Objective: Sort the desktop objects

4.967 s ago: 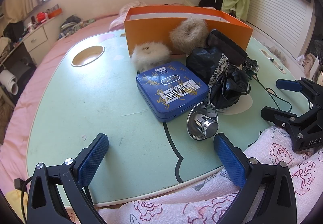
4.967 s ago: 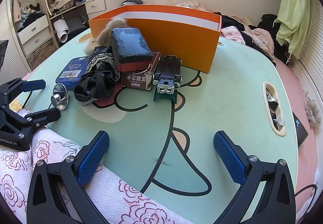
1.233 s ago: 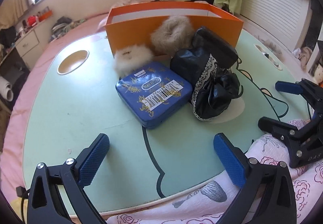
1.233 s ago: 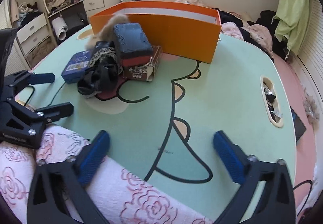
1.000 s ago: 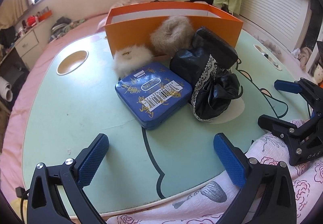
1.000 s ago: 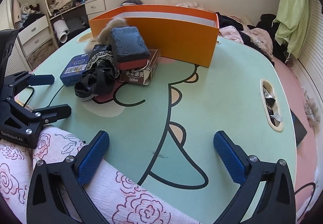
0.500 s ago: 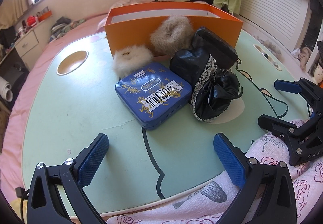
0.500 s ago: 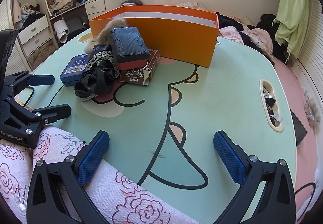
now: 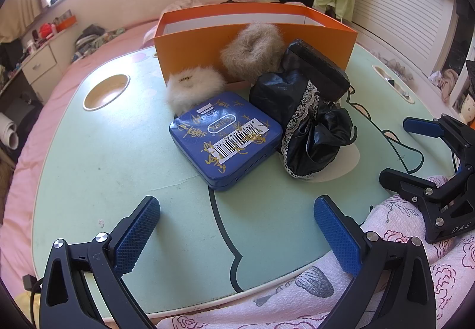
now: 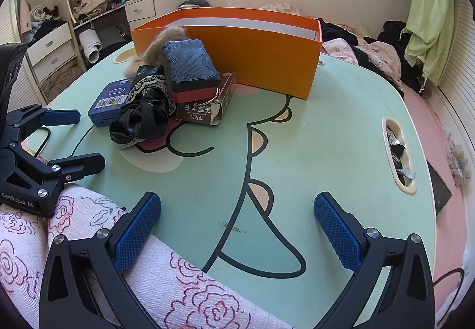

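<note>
From my left wrist camera, the shiny silver dish that lay by the blue tin five seconds ago is gone, and so is the small black clip-like piece near the cord on the right; over the last second nothing has shifted. My left gripper point(image 9: 237, 228) hangs wide open and empty over the near edge of the pale green cartoon-printed table point(image 9: 89, 156). Ahead lies the flat blue metal tin point(image 9: 225, 140) with gold script and a white barcode sticker; its digits are too small to read surely. Behind it sit the white fluffy scrunchie point(image 9: 193, 87) and the tan fluffy scrunchie point(image 9: 252, 51), both against the open orange cardboard box point(image 9: 193, 47). The crumpled black lace-trimmed cloth point(image 9: 308, 133) touches the tin's right side. My right gripper point(image 9: 427, 162) shows at the right, marked "DAS".

From my right wrist camera, the black-and-silver toy vehicle seen earlier is gone. The right gripper point(image 10: 237, 228) is spread wide, holding nothing. The textured black case point(image 10: 190, 67) rests on a brown carton with Chinese characters point(image 10: 204, 109). The left gripper's body reads "GenRobot.AI".
</note>
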